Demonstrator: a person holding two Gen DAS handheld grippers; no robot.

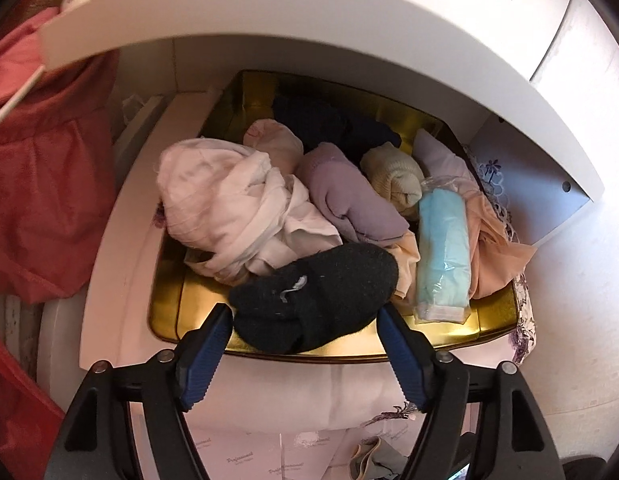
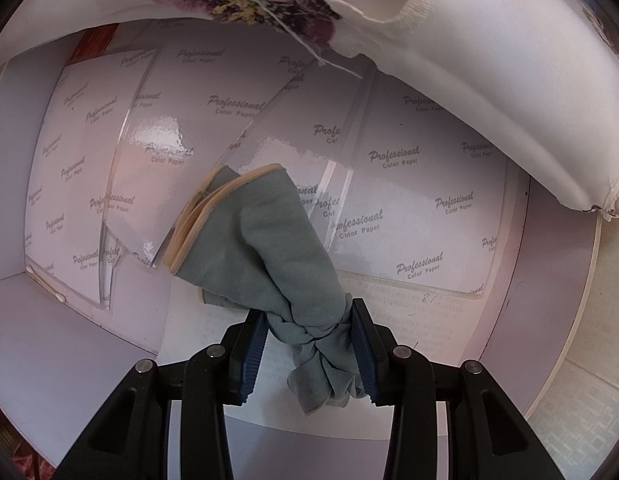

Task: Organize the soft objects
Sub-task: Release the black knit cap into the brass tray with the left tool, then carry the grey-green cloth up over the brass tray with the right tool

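My left gripper [image 1: 305, 312] has its jaws apart around a black sock bundle [image 1: 315, 300] lying at the near rim of the gold tin [image 1: 493, 322], beside a pale pink garment [image 1: 229, 208] and a wrapped blue pack [image 1: 443, 256]. My right gripper [image 2: 309, 338] is clamped on a grey-green cloth with tan trim [image 2: 265, 240], held inside a white shelf compartment [image 2: 69, 340] lined with "Professional Color Paper" sheets [image 2: 421, 208].
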